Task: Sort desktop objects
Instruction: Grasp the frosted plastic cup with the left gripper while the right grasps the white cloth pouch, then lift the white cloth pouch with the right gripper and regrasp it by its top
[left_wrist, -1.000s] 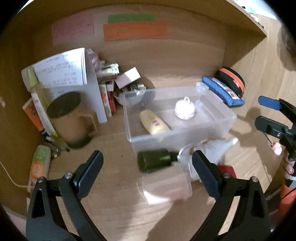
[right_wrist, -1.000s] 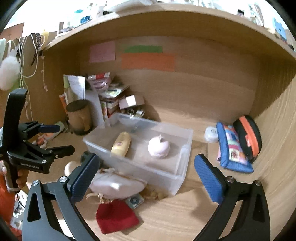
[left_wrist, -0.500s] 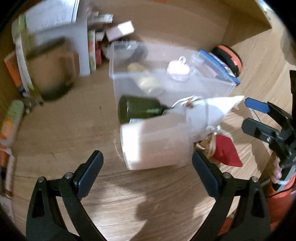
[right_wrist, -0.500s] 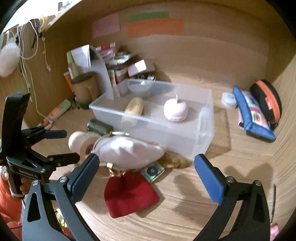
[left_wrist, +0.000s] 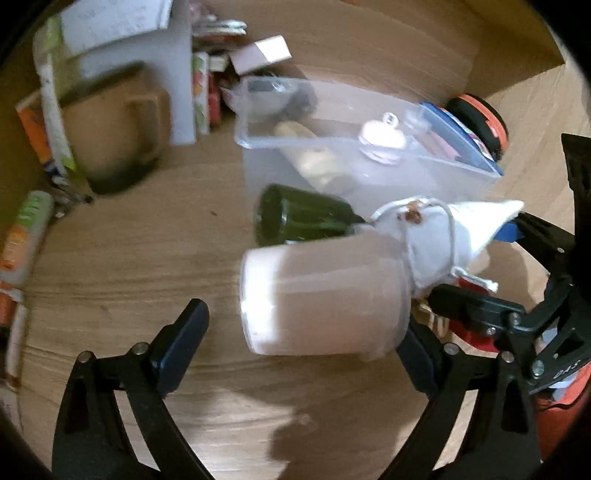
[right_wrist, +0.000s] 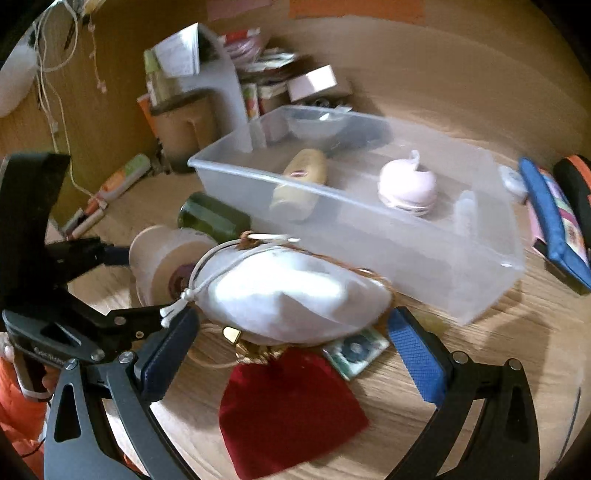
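A pale pink jar (left_wrist: 321, 299) lies on its side on the wooden desk, between the fingers of my open left gripper (left_wrist: 299, 350). A dark green bottle (left_wrist: 299, 218) lies behind it. A white drawstring pouch (right_wrist: 291, 295) lies between the fingers of my open right gripper (right_wrist: 291, 350), which shows in the left wrist view (left_wrist: 491, 269). A red pouch (right_wrist: 288, 410) and a small printed packet (right_wrist: 354, 350) lie below it. The clear plastic bin (right_wrist: 369, 236) holds a yellow tube (right_wrist: 299, 184) and a pink macaron-shaped case (right_wrist: 406, 184).
A brown mug (left_wrist: 114, 136), a paper stand and small boxes crowd the back left. A blue pencil case (right_wrist: 554, 221) and a black-and-orange pouch (left_wrist: 480, 122) lie right of the bin. Tubes and pens (right_wrist: 107, 192) lie at the left wall.
Both grippers have moved down and forward. The jar now lies between the left fingers and the white pouch between the right fingers. Both stay open.
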